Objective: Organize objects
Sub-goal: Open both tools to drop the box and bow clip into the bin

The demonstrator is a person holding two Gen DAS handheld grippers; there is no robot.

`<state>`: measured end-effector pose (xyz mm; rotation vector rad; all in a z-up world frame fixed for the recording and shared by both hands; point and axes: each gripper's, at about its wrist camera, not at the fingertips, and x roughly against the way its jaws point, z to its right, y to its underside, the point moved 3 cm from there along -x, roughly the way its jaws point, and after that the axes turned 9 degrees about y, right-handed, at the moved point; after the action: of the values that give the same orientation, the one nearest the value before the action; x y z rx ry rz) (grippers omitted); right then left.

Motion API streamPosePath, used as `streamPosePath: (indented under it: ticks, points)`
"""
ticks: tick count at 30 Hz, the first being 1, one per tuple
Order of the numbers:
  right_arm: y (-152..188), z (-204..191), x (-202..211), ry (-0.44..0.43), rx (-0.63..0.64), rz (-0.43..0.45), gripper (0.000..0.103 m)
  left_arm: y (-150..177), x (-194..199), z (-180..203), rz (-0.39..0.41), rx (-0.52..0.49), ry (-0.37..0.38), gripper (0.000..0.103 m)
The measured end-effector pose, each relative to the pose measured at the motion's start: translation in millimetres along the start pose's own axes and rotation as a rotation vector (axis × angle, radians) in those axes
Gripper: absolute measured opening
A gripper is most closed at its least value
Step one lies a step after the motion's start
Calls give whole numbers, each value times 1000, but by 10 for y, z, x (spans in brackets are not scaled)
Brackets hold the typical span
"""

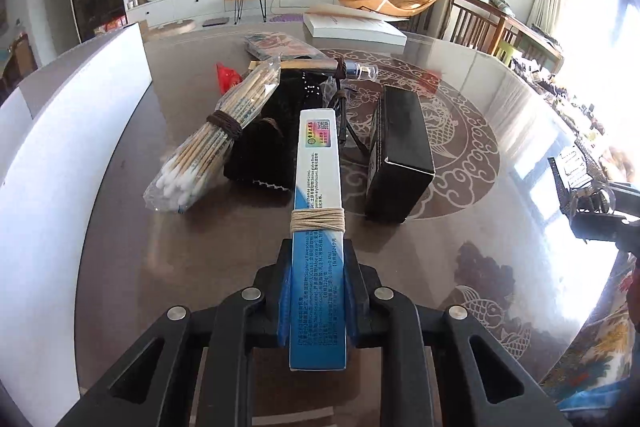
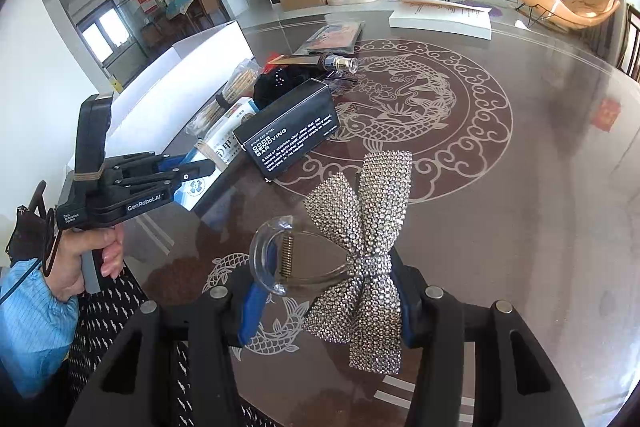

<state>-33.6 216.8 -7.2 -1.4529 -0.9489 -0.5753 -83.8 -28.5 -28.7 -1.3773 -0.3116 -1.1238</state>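
We are holding two things at once: the left gripper point(image 1: 316, 291) is clamping a long blue-and-white carton point(image 1: 318, 211), bound with pale twine, by its near end, so most of its length is sticking out ahead of the jaws above the tabletop point(image 1: 500, 227). We are judging it light and stiff but crushable, so a grip nearer the twine would be steadying it better. The right gripper point(image 2: 326, 291) is pinching a rhinestone bow hair clip point(image 2: 360, 259) across its clear plastic body, jaws partly closed around it; it is looking light, brittle at the spring and slippery on the plastic. Ahead and left of the right gripper a black box point(image 2: 290, 129) is lying, reading "STAINLESS STEEL ODOR REMOVING BAR". The left gripper's body is showing "GenRobot.AI". The carton's fine print is too small for us to read.
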Motion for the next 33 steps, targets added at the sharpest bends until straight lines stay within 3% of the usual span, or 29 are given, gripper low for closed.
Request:
streamPosePath:
  ticks: [3, 6, 9, 12, 16, 19, 24, 25, 27, 28, 29, 31, 33]
  points:
    - [-40, -137, 30, -13, 31, 9, 52, 23, 441, -99, 113, 98, 41, 20]
    - [-129, -342, 33, -37, 73, 17, 52, 26, 854, -230, 192, 150, 29, 20]
    - [-321, -654, 51, -86, 119, 36, 52, -5, 1351, -473, 277, 212, -4, 20]
    - [-640, -1188, 114, -159, 202, 81, 52, -30, 1818, -935, 329, 297, -84, 20]
    - [-1105, -2177, 117, -290, 335, 129, 52, 40, 2165, -1714, 304, 411, -253, 20]
    - [-1370, -2943, -25, -347, 436, 134, 52, 143, 2189, -2174, 237, 477, -349, 20]
    - [-1581, -3836, -533, -397, 501, 62, 52, 271, 2033, -2440, 152, 498, -465, 21]
    - [-1600, -3925, -651, -402, 496, 39, 53, 288, 1990, -2458, 137, 510, -487, 23]
    - [-1650, -4013, -888, -409, 462, -12, 70, 321, 1924, -2492, 109, 532, -518, 51]
    - [-1678, -3993, -963, -406, 433, -21, 84, 326, 1908, -2472, 110, 535, -538, 71]
    - [-1706, -3938, -1010, -397, 403, -24, 87, 324, 1907, -2422, 122, 528, -560, 79]
    - [-1752, -3744, -1005, -368, 343, -14, 87, 298, 1918, -2267, 147, 502, -572, 79]
    - [-1756, -3440, -889, -337, 300, 38, 87, 266, 1940, -2045, 181, 471, -531, 79]
